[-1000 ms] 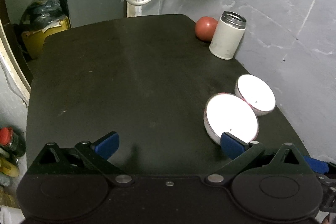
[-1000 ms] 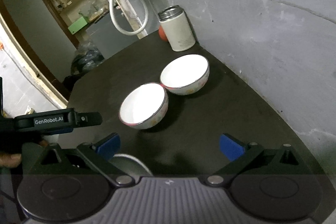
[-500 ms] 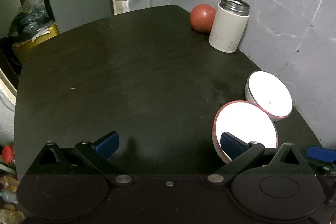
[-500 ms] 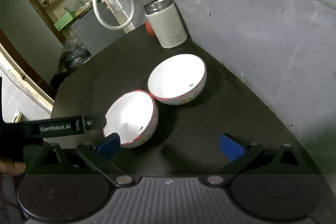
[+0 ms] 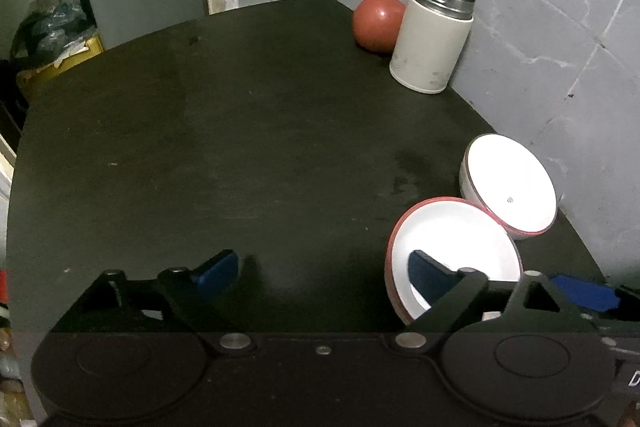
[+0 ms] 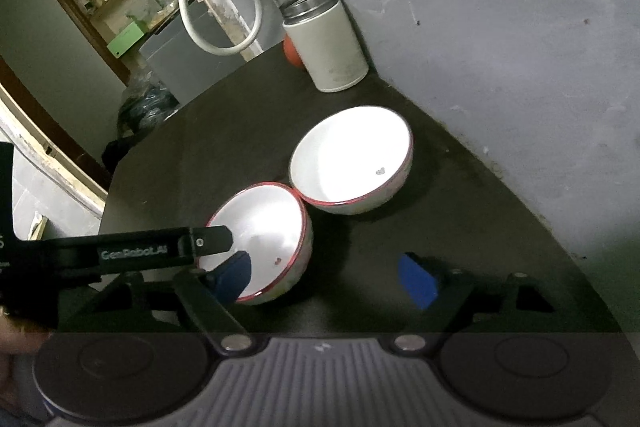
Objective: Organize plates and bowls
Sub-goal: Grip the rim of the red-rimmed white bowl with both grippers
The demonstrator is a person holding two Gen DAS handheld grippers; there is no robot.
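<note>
Your two bowls are sitting rim to rim at the lower right of the table (image 5: 240, 147), not yet stacked. Your left claw (image 5: 324, 267) is spreading wide astride the near bowl (image 5: 452, 239); right claw (image 6: 328, 277) wide too, gripping nothing; the far bowl (image 5: 512, 183) is waiting beyond.

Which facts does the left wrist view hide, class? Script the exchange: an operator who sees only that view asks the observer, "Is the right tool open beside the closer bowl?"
Observer: Yes. The right tool is open and grips nothing; one pad overlaps the near bowl at its rim.
Operator: Do the two bowls touch?
Observer: Their rims appear to meet, near bowl against far bowl.
Operator: Anything inside the near bowl?
Observer: A small dark mark by its front rim, which the left tool hides from you.
</note>
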